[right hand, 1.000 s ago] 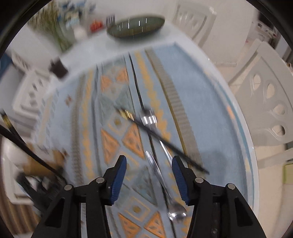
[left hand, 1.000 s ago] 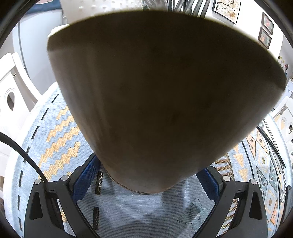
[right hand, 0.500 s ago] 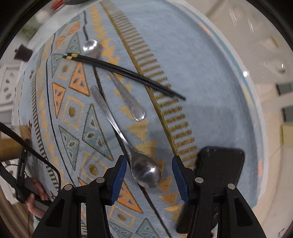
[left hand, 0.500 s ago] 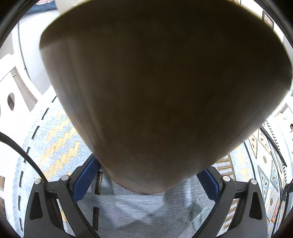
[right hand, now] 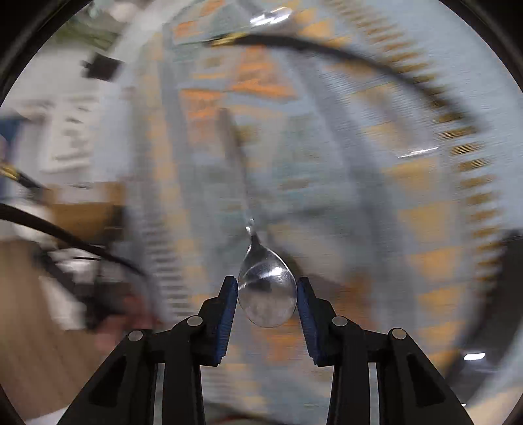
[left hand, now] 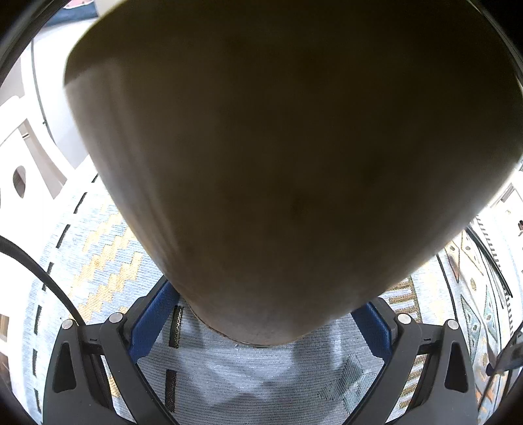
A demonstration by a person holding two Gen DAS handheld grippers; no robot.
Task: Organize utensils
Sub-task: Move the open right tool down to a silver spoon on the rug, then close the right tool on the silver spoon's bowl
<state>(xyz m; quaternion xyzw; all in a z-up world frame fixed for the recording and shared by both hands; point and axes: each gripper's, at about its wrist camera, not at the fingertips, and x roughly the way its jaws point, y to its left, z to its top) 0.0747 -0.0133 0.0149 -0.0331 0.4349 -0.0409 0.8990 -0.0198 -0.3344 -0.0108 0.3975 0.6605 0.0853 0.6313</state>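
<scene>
A tan utensil holder [left hand: 278, 147] fills the left wrist view. My left gripper [left hand: 261, 314] is shut on its lower part, one blue pad [left hand: 153, 320] on each side. The holder's top and contents are out of view. In the right wrist view a steel spoon [right hand: 266, 291] has its bowl between the blue pads of my right gripper [right hand: 266, 284], handle pointing away. The jaws have just been closing, and the pads now press on the bowl's edges. Black chopsticks [right hand: 327, 49] and a second spoon [right hand: 271, 16] lie farther off on the cloth.
A blue and orange patterned tablecloth [left hand: 245, 376] covers the round table. White chairs [left hand: 26, 157] stand beyond its edge. The right wrist view is heavily blurred except for the spoon. A black cable [right hand: 65, 235] crosses its left side.
The right gripper dropped to the near spoon, turned, and closed its pads on the bowl. The surroundings have gone blurred. In the left view the holder looms slightly larger, its rim now out of frame.
</scene>
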